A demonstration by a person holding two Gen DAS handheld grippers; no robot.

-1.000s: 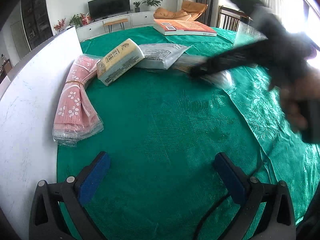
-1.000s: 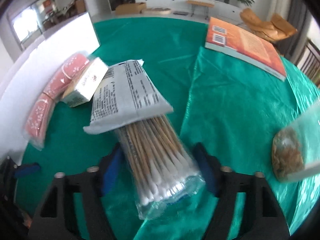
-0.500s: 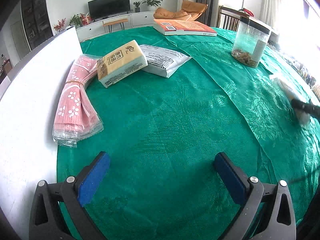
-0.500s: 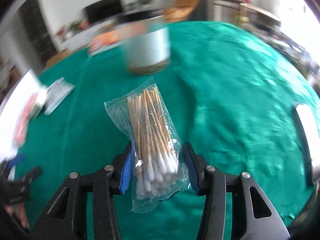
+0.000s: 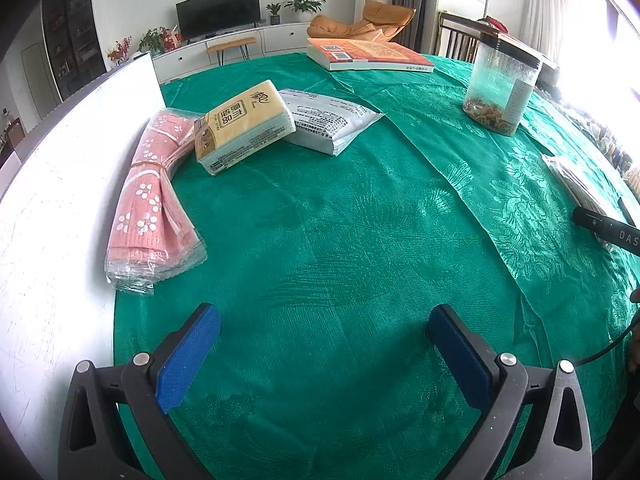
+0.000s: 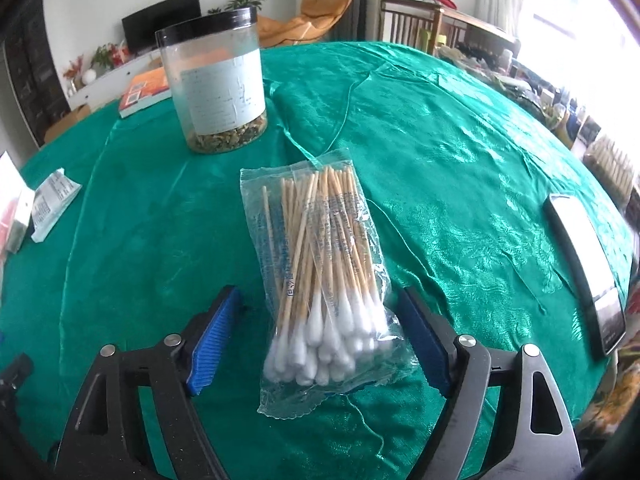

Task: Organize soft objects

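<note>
A clear bag of cotton swabs point(image 6: 322, 276) lies on the green tablecloth between the open jaws of my right gripper point(image 6: 320, 336), free of both pads. In the left wrist view, a pink flowered cloth pack point(image 5: 154, 196), a yellow tissue pack point(image 5: 244, 124) and a white flat pouch point(image 5: 328, 118) lie together at the far left by a white board point(image 5: 60, 184). My left gripper point(image 5: 324, 354) is open and empty over bare cloth. The swab bag shows at the far right of the left wrist view point(image 5: 576, 184).
A clear jar with a black lid point(image 6: 218, 80) stands just beyond the swab bag. An orange book point(image 5: 368, 54) lies at the table's far side. A phone point(image 6: 586, 262) lies right of my right gripper. The table edge curves close on the right.
My right gripper carried the swab bag from beside the white pouch to the right side of the table, set it down near the jar and opened. The left gripper has not moved.
</note>
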